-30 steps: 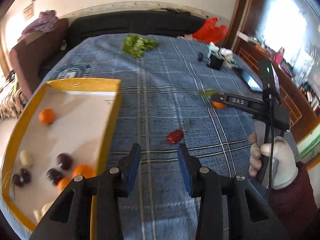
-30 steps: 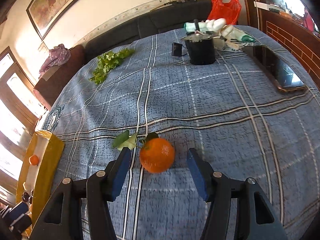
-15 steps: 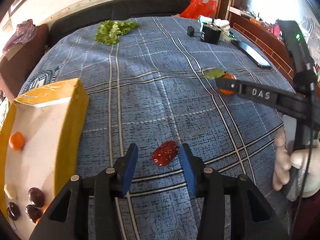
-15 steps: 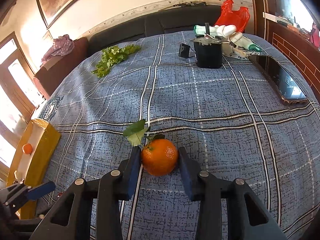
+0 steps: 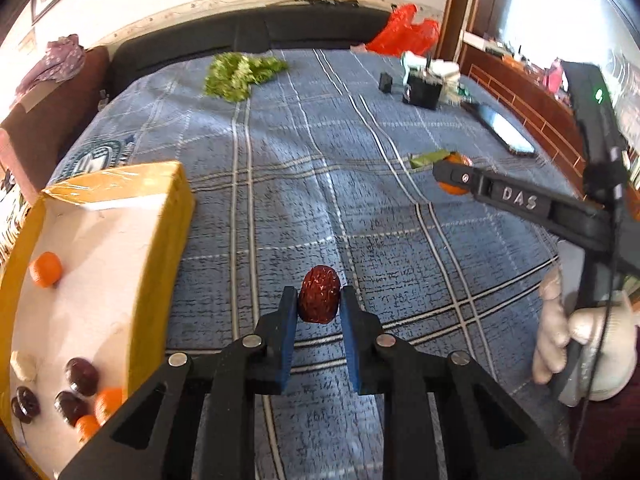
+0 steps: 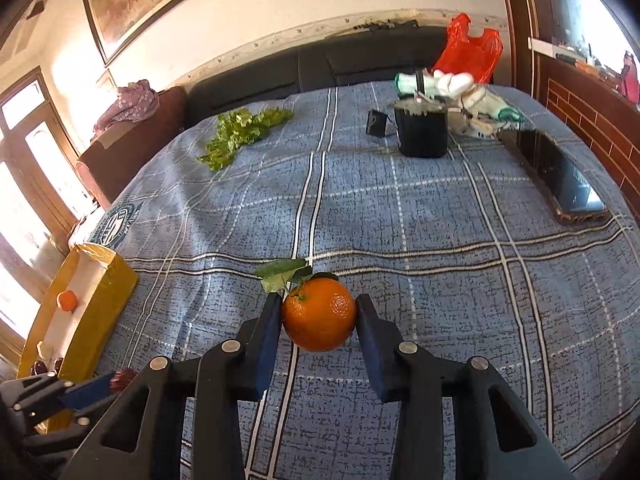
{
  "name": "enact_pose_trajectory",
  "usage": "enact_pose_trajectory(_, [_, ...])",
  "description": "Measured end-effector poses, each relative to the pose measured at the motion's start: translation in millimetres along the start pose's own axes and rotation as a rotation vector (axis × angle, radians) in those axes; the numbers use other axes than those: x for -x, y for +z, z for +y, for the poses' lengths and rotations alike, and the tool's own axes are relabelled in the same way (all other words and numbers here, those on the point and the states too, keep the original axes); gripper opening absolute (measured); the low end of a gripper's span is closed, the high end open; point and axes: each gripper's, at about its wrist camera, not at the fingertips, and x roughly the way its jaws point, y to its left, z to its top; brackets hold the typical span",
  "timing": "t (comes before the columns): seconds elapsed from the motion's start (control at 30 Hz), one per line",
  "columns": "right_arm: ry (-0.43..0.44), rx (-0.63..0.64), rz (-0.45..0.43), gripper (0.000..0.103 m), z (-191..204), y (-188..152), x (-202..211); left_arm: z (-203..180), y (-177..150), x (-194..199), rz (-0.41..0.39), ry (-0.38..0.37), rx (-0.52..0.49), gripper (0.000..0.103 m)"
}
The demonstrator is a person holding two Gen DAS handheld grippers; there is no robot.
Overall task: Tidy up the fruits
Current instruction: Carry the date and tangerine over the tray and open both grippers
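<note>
Left hand-held gripper (image 5: 319, 312) clamps the red date (image 5: 319, 299), right hand-held gripper (image 6: 318, 320) the orange (image 6: 319, 314); carry both level to the yellow box (image 5: 160, 216) at left, releasing low inside

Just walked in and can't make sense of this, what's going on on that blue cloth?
A person is sorting fruit with two handheld grippers. The left gripper is shut on a wrinkled dark red date; the right gripper is shut on a round orange tangerine with leaves. The yellow-sided cardboard box on the left already holds several small fruits.
</note>
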Motion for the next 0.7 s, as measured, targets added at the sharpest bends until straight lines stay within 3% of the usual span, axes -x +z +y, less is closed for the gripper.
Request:
enact_pose_trajectory(0.3, [0.061, 0.053, -0.040, 0.041, 29, -2, 17, 32, -14, 59, -0.083, 0.031, 0.105, 0.021])
enact_pose_trajectory(0.57, [0.112, 0.092, -0.035, 0.041, 70, -12, 53, 59, -31, 104, -0.148, 0.165, 0.148, 0.021])
enact_pose_trajectory(0.7, [0.140, 0.131, -0.054, 0.041, 97, -11, 78, 80, -40, 125, -0.180, 0.193, 0.196, 0.021])
